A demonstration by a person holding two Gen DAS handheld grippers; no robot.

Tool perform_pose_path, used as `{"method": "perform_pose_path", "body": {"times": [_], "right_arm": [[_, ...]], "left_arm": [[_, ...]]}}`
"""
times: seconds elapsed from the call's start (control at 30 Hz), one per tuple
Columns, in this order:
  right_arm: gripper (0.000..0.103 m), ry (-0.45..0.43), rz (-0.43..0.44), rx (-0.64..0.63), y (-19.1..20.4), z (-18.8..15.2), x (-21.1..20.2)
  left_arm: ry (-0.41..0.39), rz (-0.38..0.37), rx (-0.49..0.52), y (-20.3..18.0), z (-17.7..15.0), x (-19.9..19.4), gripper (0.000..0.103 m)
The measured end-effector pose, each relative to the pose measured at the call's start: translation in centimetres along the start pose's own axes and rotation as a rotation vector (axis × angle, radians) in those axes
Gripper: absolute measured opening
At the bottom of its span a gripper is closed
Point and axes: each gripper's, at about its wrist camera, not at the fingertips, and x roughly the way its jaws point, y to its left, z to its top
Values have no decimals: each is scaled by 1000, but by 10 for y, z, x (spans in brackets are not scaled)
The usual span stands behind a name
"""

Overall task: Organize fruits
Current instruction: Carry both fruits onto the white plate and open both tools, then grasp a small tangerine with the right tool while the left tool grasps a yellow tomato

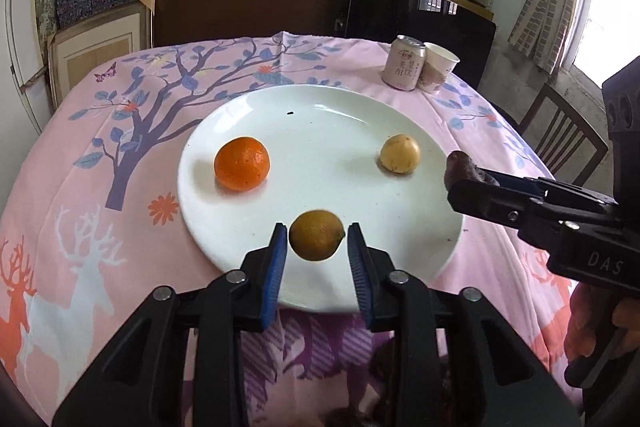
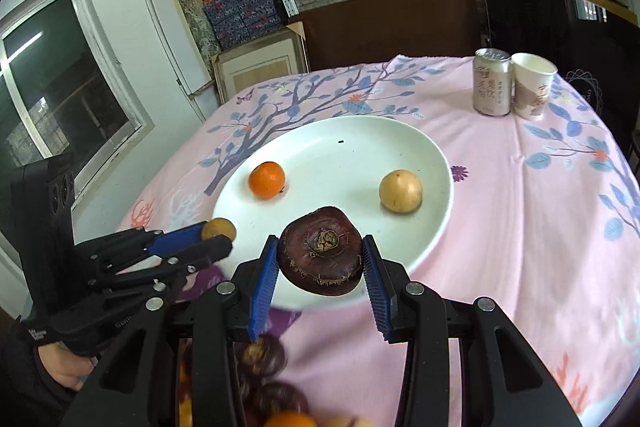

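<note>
A white plate (image 1: 320,107) (image 2: 360,139) lies on the pink tablecloth. On it sit an orange tangerine (image 1: 241,163) (image 2: 267,179) at the left and a pale yellow fruit (image 1: 399,153) (image 2: 400,191) at the right. My left gripper (image 1: 317,241) (image 2: 212,237) is shut on a small dull-yellow fruit (image 1: 316,235) (image 2: 218,228) held over the plate's near edge. My right gripper (image 2: 320,259) (image 1: 456,171) is shut on a dark brown water chestnut (image 2: 321,251) (image 1: 460,165) just above the plate's near right rim.
A pink drink can (image 1: 404,63) (image 2: 492,83) and a paper cup (image 1: 438,67) (image 2: 532,85) stand at the table's far right. More fruit (image 2: 264,387) lies blurred below my right gripper. A wooden chair (image 1: 568,139) stands to the right, shelves behind.
</note>
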Motion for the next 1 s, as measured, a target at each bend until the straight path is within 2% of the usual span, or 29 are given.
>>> {"method": "perform_pose_path", "body": {"times": [0.03, 0.07, 0.1, 0.13, 0.3, 0.47, 0.53, 0.57, 0.73, 0.87, 1.0], "right_arm": [[47, -4, 6, 0, -1, 3, 7], [54, -9, -4, -8, -1, 7, 12], [67, -26, -27, -12, -1, 10, 13], [69, -53, -40, -9, -1, 11, 10], [69, -70, -49, 2, 2, -3, -17], [69, -32, -69, -34, 15, -55, -55], [70, -8, -69, -46, 20, -81, -69], [70, 3, -69, -52, 23, -92, -76], [84, 73, -67, -59, 35, -150, -94], [84, 106, -78, -125, 56, -179, -90], [84, 90, -106, -149, 67, -184, -82]], "left_arm": [[0, 5, -16, 5, 3, 5, 55], [-4, 19, -25, 9, 5, 8, 59], [-8, 37, -34, 13, 8, 9, 62], [-13, 41, -43, 17, 9, 6, 62], [-57, 58, -31, 15, -11, -33, 69], [-61, 5, 19, -2, -56, -77, 73], [-77, -2, 37, -10, -79, -96, 87], [-82, 1, 48, -13, -91, -104, 88], [-68, 22, 83, -22, -137, -130, 90], [-61, 25, 53, -17, -161, -142, 90], [-54, 16, 2, -10, -172, -149, 90]]}}
